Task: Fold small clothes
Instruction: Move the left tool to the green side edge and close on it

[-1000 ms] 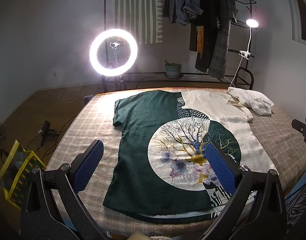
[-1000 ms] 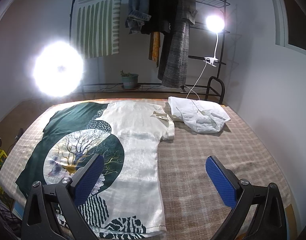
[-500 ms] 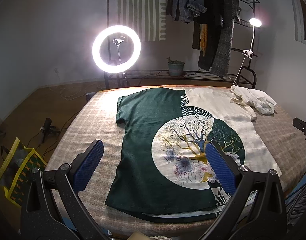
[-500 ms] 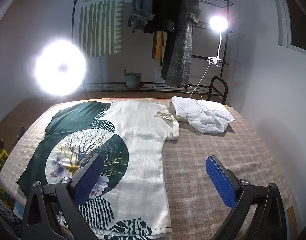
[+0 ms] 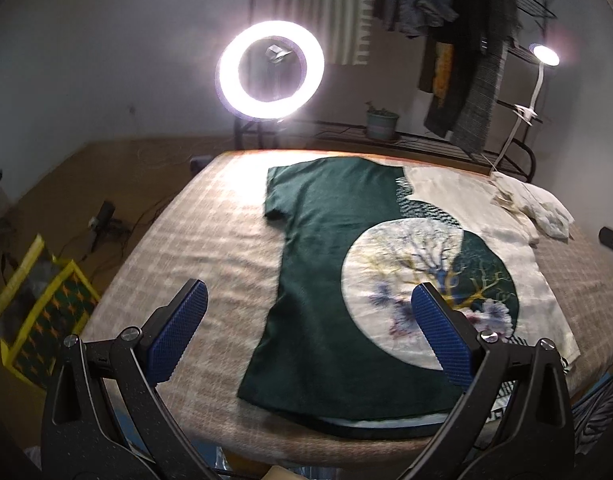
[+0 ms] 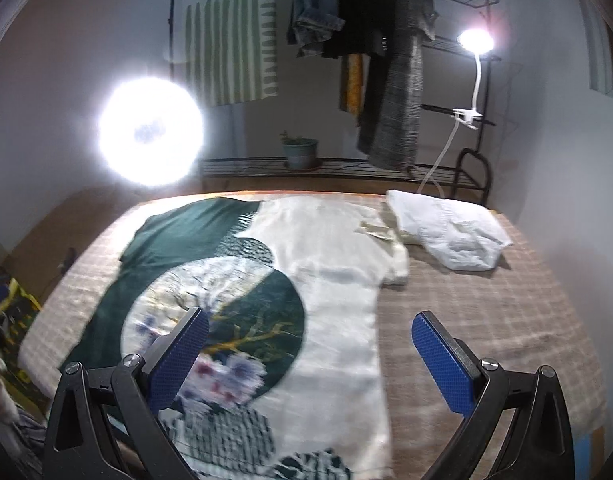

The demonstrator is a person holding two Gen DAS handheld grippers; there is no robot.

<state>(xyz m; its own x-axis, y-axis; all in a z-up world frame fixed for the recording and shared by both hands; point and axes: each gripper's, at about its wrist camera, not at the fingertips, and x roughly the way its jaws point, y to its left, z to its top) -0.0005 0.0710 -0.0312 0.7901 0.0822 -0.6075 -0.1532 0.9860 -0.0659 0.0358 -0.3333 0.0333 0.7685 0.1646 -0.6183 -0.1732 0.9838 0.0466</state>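
A green and white T-shirt (image 5: 326,280) with a round tree print lies flat, spread out on the checked bed cover (image 5: 210,248); it also shows in the right wrist view (image 6: 330,264). My left gripper (image 5: 306,312) is open and empty, hovering above the shirt's near left hem. My right gripper (image 6: 310,344) is open and empty, above the shirt's near right side. A folded white garment (image 6: 450,232) lies at the far right corner of the bed, and shows in the left wrist view (image 5: 542,208).
A bright ring light (image 5: 271,69) stands behind the bed. A clothes rack with hanging garments (image 6: 386,60) and a clip lamp (image 6: 476,42) line the back wall. A potted plant (image 6: 300,150) sits on a low shelf. A yellow-green bag (image 5: 38,312) lies on the floor at left.
Both grippers have moved: the left view has shifted left and closer over the shirt's green side, the right view has moved forward over the shirt. Both stay open. The shirt has not moved.
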